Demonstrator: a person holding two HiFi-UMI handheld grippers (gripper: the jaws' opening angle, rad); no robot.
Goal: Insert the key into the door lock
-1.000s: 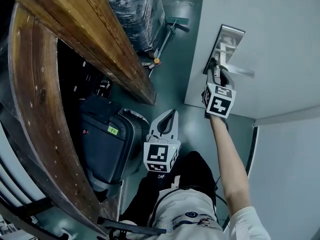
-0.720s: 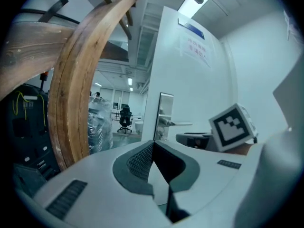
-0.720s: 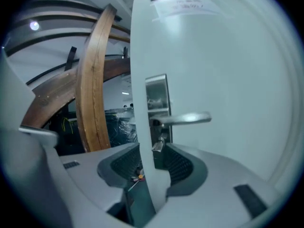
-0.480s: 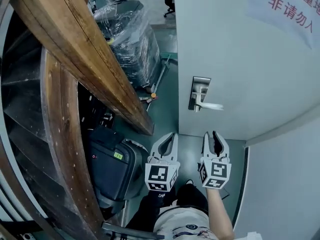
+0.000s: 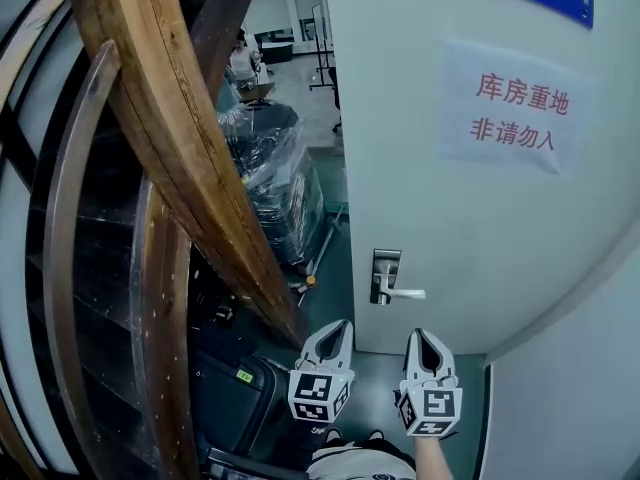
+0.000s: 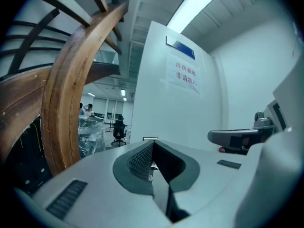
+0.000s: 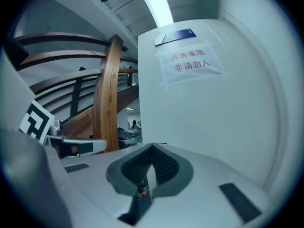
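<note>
The white door (image 5: 470, 218) carries a silver lock plate with a lever handle (image 5: 385, 276) low on its left side. No key shows in any view; the lock is too small to tell if one sits in it. Both grippers hang side by side in front of the door, below the handle and apart from it. My left gripper (image 5: 342, 324) (image 6: 152, 144) is shut with nothing in it. My right gripper (image 5: 425, 334) (image 7: 152, 147) has just been closing; its tips now meet and nothing shows between them.
A thick curved wooden stair rail (image 5: 170, 158) runs down close on the left. Under it stand a dark suitcase (image 5: 235, 398) and a plastic-wrapped pallet (image 5: 275, 178). A paper sign with red characters (image 5: 510, 108) hangs on the door. A white wall (image 5: 590, 388) closes in the right side.
My right gripper has drawn back from the door handle to beside the left one, and its jaws went from open to shut. Both grippers rose and the view tilted up.
</note>
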